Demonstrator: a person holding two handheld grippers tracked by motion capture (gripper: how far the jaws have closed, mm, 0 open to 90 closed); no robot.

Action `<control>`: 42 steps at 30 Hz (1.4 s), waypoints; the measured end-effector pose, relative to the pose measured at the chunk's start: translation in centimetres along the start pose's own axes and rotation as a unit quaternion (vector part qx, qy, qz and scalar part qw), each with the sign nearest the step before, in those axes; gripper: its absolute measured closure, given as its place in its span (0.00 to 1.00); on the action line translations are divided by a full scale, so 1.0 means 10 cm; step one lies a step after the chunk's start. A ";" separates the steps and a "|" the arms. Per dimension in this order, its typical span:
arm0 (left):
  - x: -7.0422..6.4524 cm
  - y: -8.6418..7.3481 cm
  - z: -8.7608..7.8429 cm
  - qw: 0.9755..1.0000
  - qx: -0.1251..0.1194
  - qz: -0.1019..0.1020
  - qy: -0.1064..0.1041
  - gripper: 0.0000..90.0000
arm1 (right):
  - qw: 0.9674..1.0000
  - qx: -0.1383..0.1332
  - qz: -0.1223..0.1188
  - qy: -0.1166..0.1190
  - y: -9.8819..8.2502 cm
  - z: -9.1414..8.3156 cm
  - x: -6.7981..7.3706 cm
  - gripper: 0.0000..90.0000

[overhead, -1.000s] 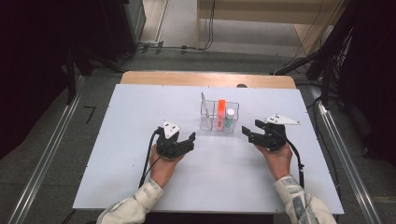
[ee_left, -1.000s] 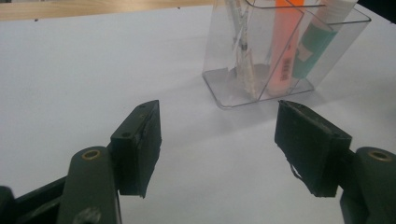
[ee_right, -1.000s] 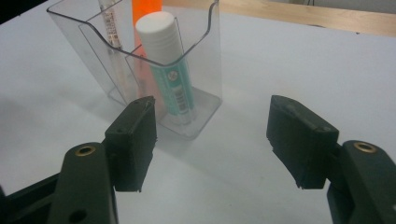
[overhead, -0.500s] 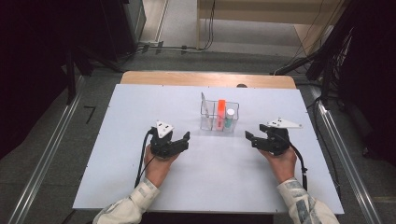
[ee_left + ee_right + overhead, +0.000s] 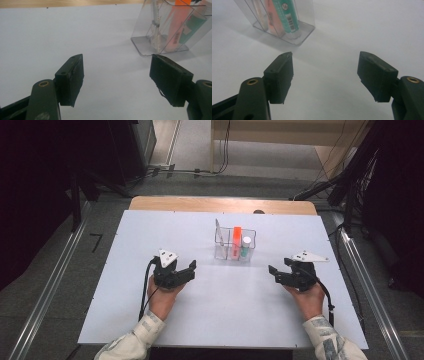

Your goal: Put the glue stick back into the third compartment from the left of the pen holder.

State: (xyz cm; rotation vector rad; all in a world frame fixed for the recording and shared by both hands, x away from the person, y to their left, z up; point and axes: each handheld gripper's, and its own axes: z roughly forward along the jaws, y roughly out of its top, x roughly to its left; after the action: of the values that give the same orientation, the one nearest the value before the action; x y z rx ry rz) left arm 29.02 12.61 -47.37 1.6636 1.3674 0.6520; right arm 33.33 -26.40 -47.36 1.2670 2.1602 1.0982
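Clear three-compartment holder (image 5: 235,251) upright on the white tabletop (image 5: 225,320), past its middle toward the far edge, long axis running left to right. In the left compartment a thin pale stick (image 5: 218,232), in the middle an orange tube (image 5: 236,236), on the right a green-and-white tube (image 5: 245,247); all three standing, tops clear of the rim.

Nearer than the holder and to either side of it, the two tools, both pointing inward and a little forward. Left tool (image 5: 191,270) down-left of the holder, near but apart from it; jaws wide, just been opening, nothing between them but bare tabletop. Seen along the left tool (image 5: 116,75), holder (image 5: 145,30) ahead and off to the right, stick end closest.

Right tool (image 5: 274,275) down-right of the holder, likewise apart, jaws about as wide as they go, just been opening, empty. Seen along the right tool (image 5: 325,75), holder (image 5: 304,27) ahead and to the left, green-and-white tube end closest.

By judgement, right tool slightly the nearer, best placed for the right-hand tube; stick better reached from the left. Any pick upward along the standing axis.
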 end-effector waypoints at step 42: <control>0.26 -0.19 -0.22 1.000 0.011 -0.005 0.017 0.29 | 0.998 0.031 0.011 -0.046 -0.34 -0.30 -0.28 0.30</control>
State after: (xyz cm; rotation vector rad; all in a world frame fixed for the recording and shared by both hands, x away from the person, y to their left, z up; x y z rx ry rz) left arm 26.92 15.75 -48.18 1.6688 1.4116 0.6645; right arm 30.85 -31.02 -48.36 1.3439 2.1319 0.9682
